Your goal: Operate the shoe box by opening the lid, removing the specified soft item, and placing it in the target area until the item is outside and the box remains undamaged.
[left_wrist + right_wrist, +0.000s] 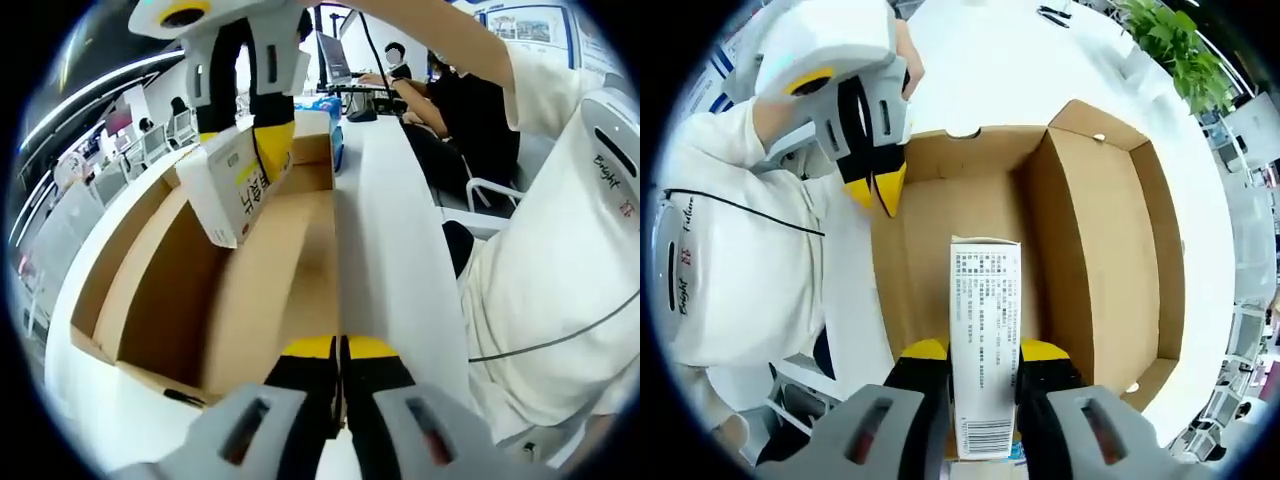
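The shoe box [1100, 270] lies open on the white desk [990, 50], its brown cardboard inside bare. The right claw [983, 362] grips a small white carton [985, 330] between its yellow-tipped jaws and holds it above the inside of the box, roughly over the middle. The carton's long axis runs straight out along the jaws, away from the claw, so it sticks forward over the box floor. In the left gripper view the same carton [235, 185] hangs from the right claw [247, 140], tilted, above the box [170, 300].

The left claw [340, 352] has its jaws pressed together on the near wall of the box, seemingly pinching that edge to steady it. In the right gripper view it [878, 190] sits at the box wall on the person's side.

The coming move likely turns on carrying the carton sideways past a box wall to bare desk; the right claw already has it.

The carton carries fine printed text and a barcode, too small to read. The person's sleeve [610, 170] reads "Bright".
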